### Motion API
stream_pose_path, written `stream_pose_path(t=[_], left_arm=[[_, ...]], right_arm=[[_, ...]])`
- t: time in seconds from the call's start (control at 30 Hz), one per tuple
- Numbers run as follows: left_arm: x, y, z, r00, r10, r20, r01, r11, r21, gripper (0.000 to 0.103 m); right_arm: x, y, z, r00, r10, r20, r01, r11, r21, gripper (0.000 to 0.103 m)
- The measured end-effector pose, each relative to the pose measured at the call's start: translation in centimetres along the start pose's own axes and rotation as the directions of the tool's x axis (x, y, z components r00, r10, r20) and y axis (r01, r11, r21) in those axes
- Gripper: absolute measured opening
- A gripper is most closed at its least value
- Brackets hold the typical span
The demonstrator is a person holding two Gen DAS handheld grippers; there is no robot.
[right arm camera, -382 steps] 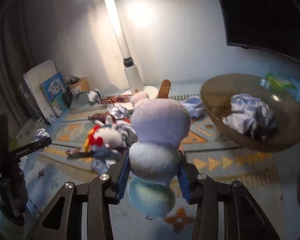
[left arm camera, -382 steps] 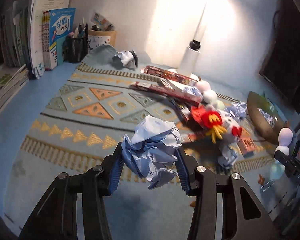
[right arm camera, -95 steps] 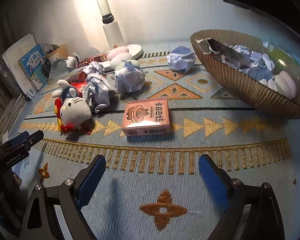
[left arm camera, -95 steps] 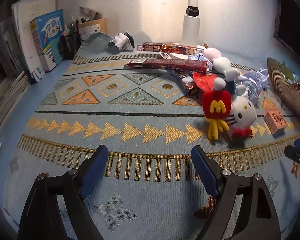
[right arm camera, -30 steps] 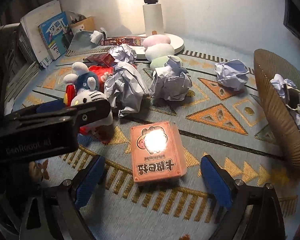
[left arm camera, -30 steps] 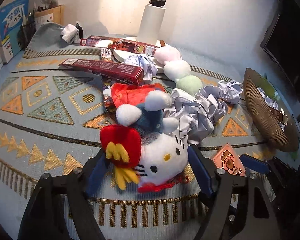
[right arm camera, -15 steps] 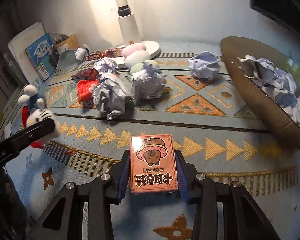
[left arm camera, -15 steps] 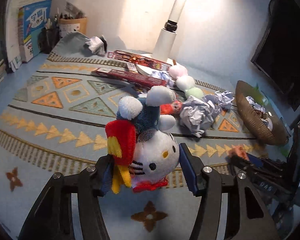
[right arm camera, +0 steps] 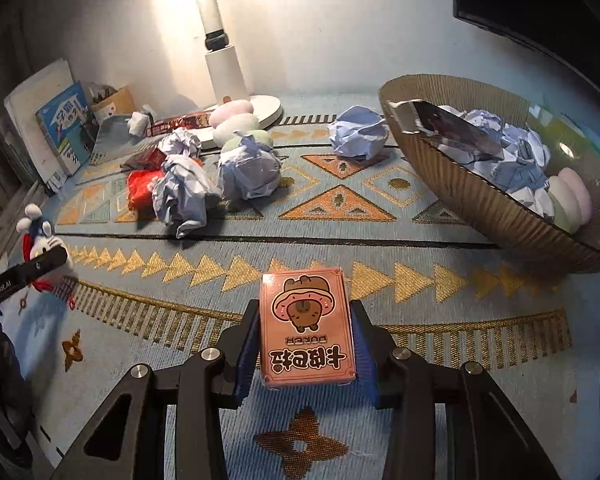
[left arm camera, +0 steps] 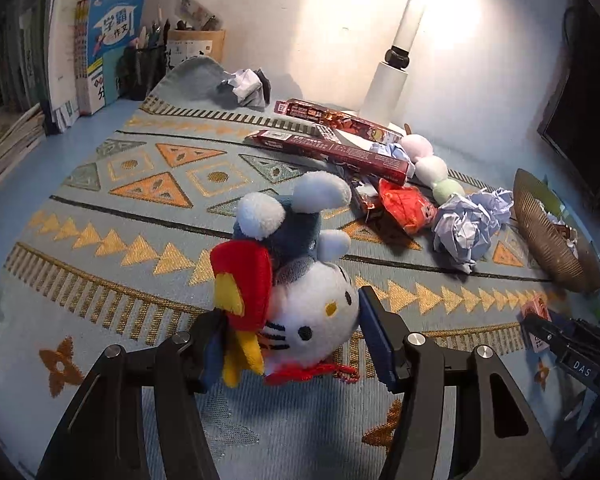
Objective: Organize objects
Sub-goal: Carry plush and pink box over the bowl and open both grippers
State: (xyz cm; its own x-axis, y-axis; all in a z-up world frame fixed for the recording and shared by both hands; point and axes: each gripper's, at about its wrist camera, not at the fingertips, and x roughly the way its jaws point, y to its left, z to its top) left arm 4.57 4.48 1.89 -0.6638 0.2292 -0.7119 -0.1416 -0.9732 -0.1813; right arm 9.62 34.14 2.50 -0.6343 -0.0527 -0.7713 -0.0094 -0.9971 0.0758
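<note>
1. Left gripper [left arm camera: 290,334]: jaws have just closed in and now clamp the white cat plush [left arm camera: 300,300] by the head, one pad on each side. Plush is lifted off the patterned mat [left arm camera: 140,184], its red-and-yellow piece against the left pad, feet pointing away from the camera.
2. Right gripper [right arm camera: 306,346]: jaws have just closed and now pinch the pink card box [right arm camera: 307,328] by its long sides. Box faces up with its bear print showing, held above the mat's gold fringe band.
3. Landmark is the brown ribbed bowl [right arm camera: 480,192]. Seen from the right wrist, the box sits nearer the camera than the bowl and to its left, well apart.
4. Inside the bowl: crumpled paper balls [right arm camera: 516,148], a dark flat packet [right arm camera: 452,128] leaning on the rim, and a pastel plush [right arm camera: 568,200] at its right side.
5. Just left of the bowl's far rim: one loose paper ball [right arm camera: 358,132] on the mat.
6. Further left of the bowl: two more paper balls [right arm camera: 248,168], a red wrapper [right arm camera: 142,188], and a second pastel plush [right arm camera: 236,120] by the lamp base [right arm camera: 266,110].
7. Far left of the bowl: the held cat plush, long red boxes [left arm camera: 332,150], then books [left arm camera: 104,52] and a pen cup [left arm camera: 140,68] at the wall.
</note>
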Motion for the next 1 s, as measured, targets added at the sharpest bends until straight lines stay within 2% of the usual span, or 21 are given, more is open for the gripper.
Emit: stream_pose_path(t=[0.17,0.3,0.37,0.43,0.5,0.57,0.63,0.7,0.77,0.8,0.87,0.93,1.0], left_arm=[[-0.4,-1.8,-0.4,0.999,0.038,0.034,-0.042,0.994,0.099,0.057],[-1.0,-2.9,-0.4,0.999,0.033,0.036,-0.038,0.988,0.149,0.057],[-1.7,-4.1,0.0,0.999,0.001,0.033,-0.006,0.985,0.171,0.057],[-2.7,-6.2,0.9,0.996,-0.069,0.048,0.059,0.98,0.188,0.057],[-3.5,-9.2,2.3,0.989,-0.143,0.048,0.129,0.965,0.228,0.057],[-3.9,-12.7,4.1,0.975,-0.218,0.041,0.199,0.941,0.273,0.057],[-3.7,-16.2,6.2,0.956,-0.291,0.026,0.27,0.914,0.302,0.057],[-3.2,-19.4,8.1,0.93,-0.367,-0.003,0.35,0.883,0.312,0.057],[-2.3,-22.9,9.6,0.91,-0.413,-0.029,0.398,0.856,0.33,0.057],[-1.6,-24.6,10.2,0.906,-0.42,-0.042,0.408,0.846,0.345,0.057],[-0.1,-27.8,11.1,0.897,-0.437,-0.073,0.431,0.821,0.375,0.057],[1.3,-30.4,11.6,0.884,-0.456,-0.101,0.457,0.798,0.392,0.057],[2.4,-32.3,11.9,0.874,-0.475,-0.097,0.473,0.789,0.393,0.072]], right_arm=[[-0.3,-0.9,0.1,1.0,0.015,0.019,-0.016,0.999,0.044,0.041],[-1.9,-0.7,-0.3,0.998,0.006,0.067,-0.009,0.999,0.037,0.041],[-2.9,-0.8,-0.7,0.996,0.04,0.078,-0.045,0.997,0.07,0.041],[-4.1,-1.5,-1.0,0.993,0.084,0.088,-0.095,0.987,0.129,0.041],[-6.0,-2.6,-0.6,0.989,0.087,0.121,-0.107,0.979,0.172,0.041],[-8.8,-4.1,0.6,0.983,0.06,0.176,-0.095,0.975,0.2,0.041],[-12.2,-5.9,2.1,0.967,0.007,0.256,-0.067,0.973,0.223,0.041],[-14.9,-8.2,3.8,0.946,-0.108,0.305,0.022,0.962,0.272,0.041],[-16.3,-10.8,5.6,0.917,-0.259,0.302,0.145,0.925,0.352,0.041],[-16.6,-12.3,6.3,0.908,-0.291,0.302,0.165,0.91,0.379,0.041],[-16.2,-14.8,7.5,0.902,-0.33,0.279,0.192,0.884,0.427,0.041],[-15.3,-16.7,8.5,0.905,-0.335,0.262,0.189,0.869,0.457,0.041],[-13.9,-18.0,9.8,0.908,-0.336,0.249,0.194,0.867,0.46,0.042]])
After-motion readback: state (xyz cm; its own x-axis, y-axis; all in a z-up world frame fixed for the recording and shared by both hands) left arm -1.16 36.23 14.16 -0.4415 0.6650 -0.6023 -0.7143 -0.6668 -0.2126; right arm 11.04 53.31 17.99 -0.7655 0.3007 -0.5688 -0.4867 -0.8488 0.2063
